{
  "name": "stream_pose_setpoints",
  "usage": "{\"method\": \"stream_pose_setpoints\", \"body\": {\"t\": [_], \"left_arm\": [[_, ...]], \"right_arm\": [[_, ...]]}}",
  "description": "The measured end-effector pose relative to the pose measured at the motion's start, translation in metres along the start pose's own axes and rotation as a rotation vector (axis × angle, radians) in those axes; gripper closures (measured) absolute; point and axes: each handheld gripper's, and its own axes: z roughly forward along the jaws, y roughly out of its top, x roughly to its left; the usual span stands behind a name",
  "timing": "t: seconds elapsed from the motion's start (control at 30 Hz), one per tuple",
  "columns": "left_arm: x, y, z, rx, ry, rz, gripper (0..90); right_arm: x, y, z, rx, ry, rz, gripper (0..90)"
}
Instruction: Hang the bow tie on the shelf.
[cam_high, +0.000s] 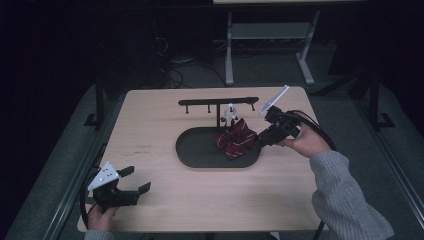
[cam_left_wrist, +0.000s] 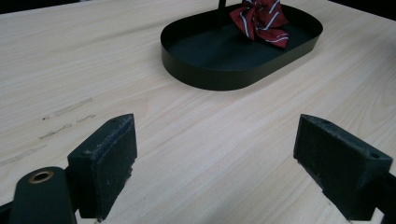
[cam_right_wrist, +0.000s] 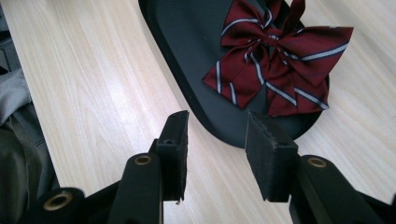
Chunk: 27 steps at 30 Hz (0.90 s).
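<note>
Setting: a dim room with dark floor and a second table's legs behind; the work sits on a pale wood-grain table (cam_high: 150, 135).
Bow tie: a dark red bow tie (cam_right_wrist: 275, 65) with thin pale stripes lies in the black oval tray (cam_left_wrist: 205, 70), at the tray end nearest the right gripper (cam_right_wrist: 215, 140), just ahead of its jaws.
Handling: by my judgement it is light, soft fabric that will fold and sag when lifted; not fragile, not slippery against the padded jaws.
Where to grip: the knot at its centre looks best, since the loops and tails would only bunch.
Axis: in the right gripper view the loops spread left to right across the jaws' line, the tails falling toward the gripper.
Right gripper: jaws apart, nothing between them, hanging over the tray's rim short of the bow.
Left gripper: the left gripper (cam_high: 131, 181) rests low over bare wood, well away from the tray, jaws wide apart and empty.
Stand: a black bar stand (cam_high: 218, 102) rises from the tray beyond the bow.
</note>
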Motion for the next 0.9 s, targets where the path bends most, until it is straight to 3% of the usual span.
{"method": "stream_pose_setpoints", "body": {"t": [0.9], "left_arm": [[0.0,0.0,0.0,-0.001,-0.001,0.004,13.1]], "right_arm": [[0.002,-0.033,0.016,-0.006,0.018,0.045,54.0]]}}
